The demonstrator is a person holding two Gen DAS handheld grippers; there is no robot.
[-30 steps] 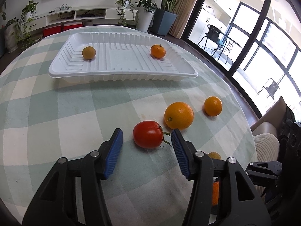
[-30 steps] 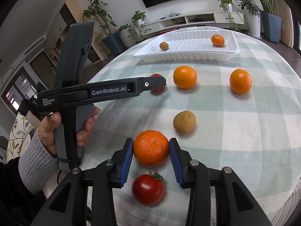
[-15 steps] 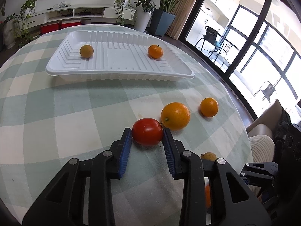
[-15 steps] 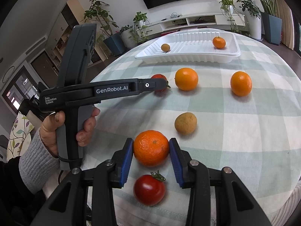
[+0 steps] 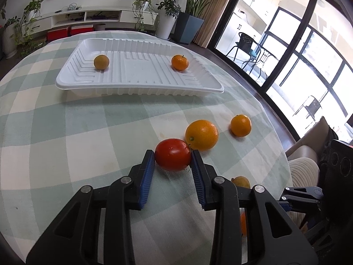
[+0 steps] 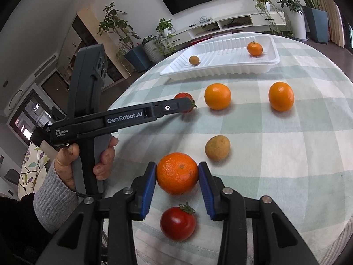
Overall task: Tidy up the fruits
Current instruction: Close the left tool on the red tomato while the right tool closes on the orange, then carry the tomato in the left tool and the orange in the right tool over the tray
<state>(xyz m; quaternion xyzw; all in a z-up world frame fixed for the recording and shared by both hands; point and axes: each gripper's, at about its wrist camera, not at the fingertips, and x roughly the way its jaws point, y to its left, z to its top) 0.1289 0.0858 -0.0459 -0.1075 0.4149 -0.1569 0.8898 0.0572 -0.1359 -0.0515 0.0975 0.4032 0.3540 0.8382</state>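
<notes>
My left gripper [image 5: 172, 158] is shut on a red tomato [image 5: 172, 154] low over the checked tablecloth; it also shows in the right wrist view [image 6: 184, 106]. My right gripper [image 6: 177, 174] is shut on a mandarin [image 6: 177, 173] near the table's front edge. A white tray [image 5: 136, 88] at the far side holds a small yellowish fruit [image 5: 101, 61] and a small mandarin [image 5: 179, 62].
A large orange [image 5: 201, 135] touches the held tomato's right side, with a smaller orange [image 5: 241, 125] beyond. In the right wrist view a second tomato [image 6: 178, 223] lies under the right gripper and a brownish fruit [image 6: 217, 148] just right of the mandarin.
My left gripper moved forward around the tomato and closed on it. The right gripper stayed shut on the mandarin and lifted it slightly.
</notes>
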